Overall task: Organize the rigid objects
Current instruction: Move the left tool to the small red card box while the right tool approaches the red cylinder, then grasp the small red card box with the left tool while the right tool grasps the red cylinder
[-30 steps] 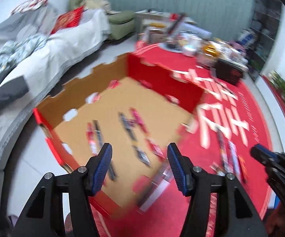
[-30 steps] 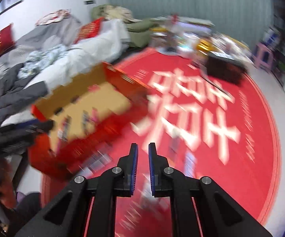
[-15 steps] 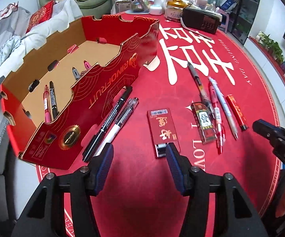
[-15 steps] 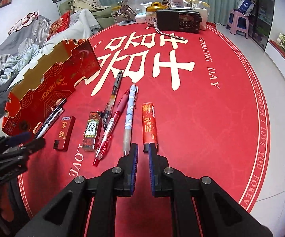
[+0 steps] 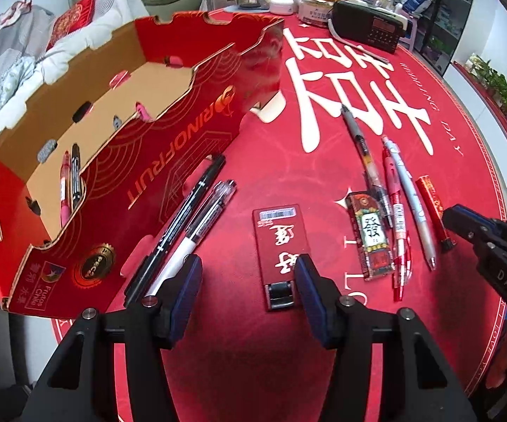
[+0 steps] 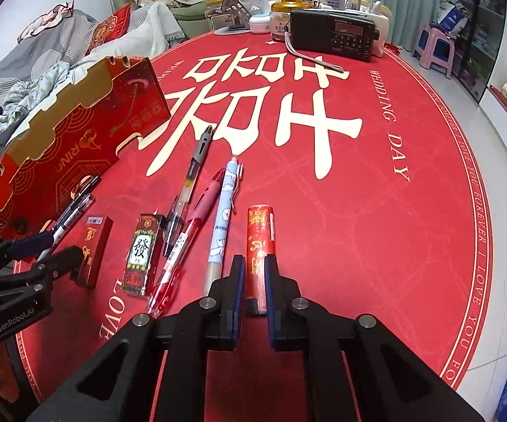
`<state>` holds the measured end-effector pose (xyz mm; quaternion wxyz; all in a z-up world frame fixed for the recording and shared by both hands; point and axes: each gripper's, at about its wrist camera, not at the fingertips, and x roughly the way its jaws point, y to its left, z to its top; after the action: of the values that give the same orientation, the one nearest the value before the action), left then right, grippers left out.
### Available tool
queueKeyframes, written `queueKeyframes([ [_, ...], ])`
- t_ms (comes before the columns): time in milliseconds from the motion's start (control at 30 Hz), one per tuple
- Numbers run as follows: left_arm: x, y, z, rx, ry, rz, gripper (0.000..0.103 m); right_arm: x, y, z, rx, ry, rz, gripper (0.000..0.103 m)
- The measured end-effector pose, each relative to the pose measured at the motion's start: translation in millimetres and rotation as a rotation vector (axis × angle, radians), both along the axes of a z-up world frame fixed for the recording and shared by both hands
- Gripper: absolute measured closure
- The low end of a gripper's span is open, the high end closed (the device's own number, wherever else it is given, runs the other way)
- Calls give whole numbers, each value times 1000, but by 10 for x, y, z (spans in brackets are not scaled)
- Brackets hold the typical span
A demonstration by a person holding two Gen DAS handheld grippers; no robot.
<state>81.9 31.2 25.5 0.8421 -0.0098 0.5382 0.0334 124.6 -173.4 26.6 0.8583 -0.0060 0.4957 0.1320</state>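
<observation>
Black left tool (image 5: 246,292) with blue pads; silver screws; right tool (image 6: 253,288) alike.

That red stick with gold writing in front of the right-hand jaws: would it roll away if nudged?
Probably: the red stick looks round and lies flat on the smooth red mat, so a sideways nudge could roll it. It looks rigid and small, likely light. The blue pen beside it might stop it.

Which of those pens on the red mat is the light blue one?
The light blue pen with white cartoon figures, lying between the red pen and red lighter.

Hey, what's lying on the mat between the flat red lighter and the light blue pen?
In the left wrist view, between the flat red lighter and the light blue pen: a patterned lighter, a red pen, a clear pen.
</observation>
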Motion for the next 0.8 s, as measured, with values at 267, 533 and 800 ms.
queueKeyframes([
  [267,18,-28,-15,-12,0,-2,44,-23,-20,-21,21,-7,-6,92],
  [533,121,-165,-74,0,20,-17,44,15,-56,-59,28,4,-12,91],
  [800,143,-119,-134,-12,36,-3,44,13,22,32,-6,-55,2,35],
])
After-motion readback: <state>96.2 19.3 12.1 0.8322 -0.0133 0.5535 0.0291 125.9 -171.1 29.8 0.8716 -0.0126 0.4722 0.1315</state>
